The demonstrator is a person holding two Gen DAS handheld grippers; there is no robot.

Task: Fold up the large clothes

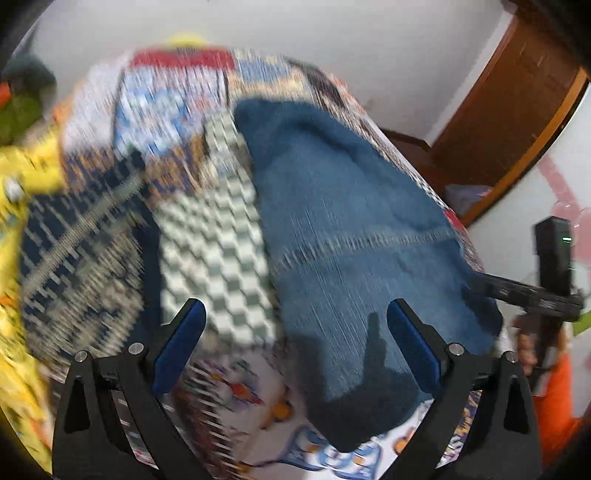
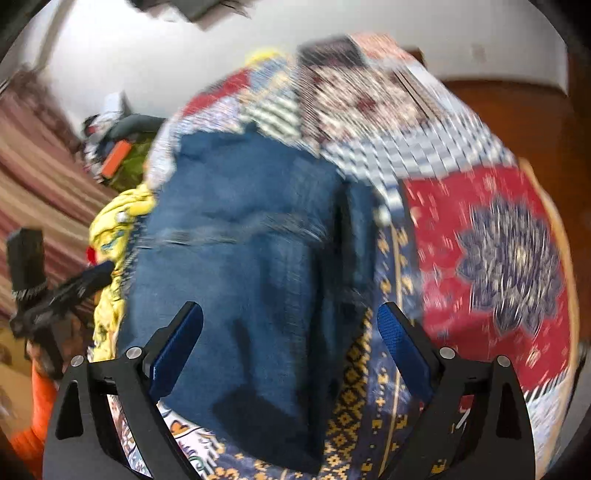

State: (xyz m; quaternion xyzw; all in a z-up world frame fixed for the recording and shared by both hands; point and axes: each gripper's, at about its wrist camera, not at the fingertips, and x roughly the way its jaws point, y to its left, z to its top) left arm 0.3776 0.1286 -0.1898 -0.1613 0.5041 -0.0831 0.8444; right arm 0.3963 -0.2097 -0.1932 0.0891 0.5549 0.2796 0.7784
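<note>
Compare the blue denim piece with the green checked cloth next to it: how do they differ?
The blue denim piece is plain, with a pale stitched seam across it; the green checked cloth is green-and-white squares. The denim shows wider than the checked cloth, a narrow strip at its left edge. Both lie on the patchwork spread, and neither is gripped.

You're in a home bedroom: patchwork quilt [image 1: 177, 110] on a bed, wooden door [image 1: 517, 110], striped curtain [image 2: 33, 177], plain white wall [image 1: 332, 33], clothes heaped about.

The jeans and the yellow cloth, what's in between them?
In the left wrist view, a green-and-white checkered cloth and a dark patterned patch lie between the jeans and the yellow cloth.
</note>
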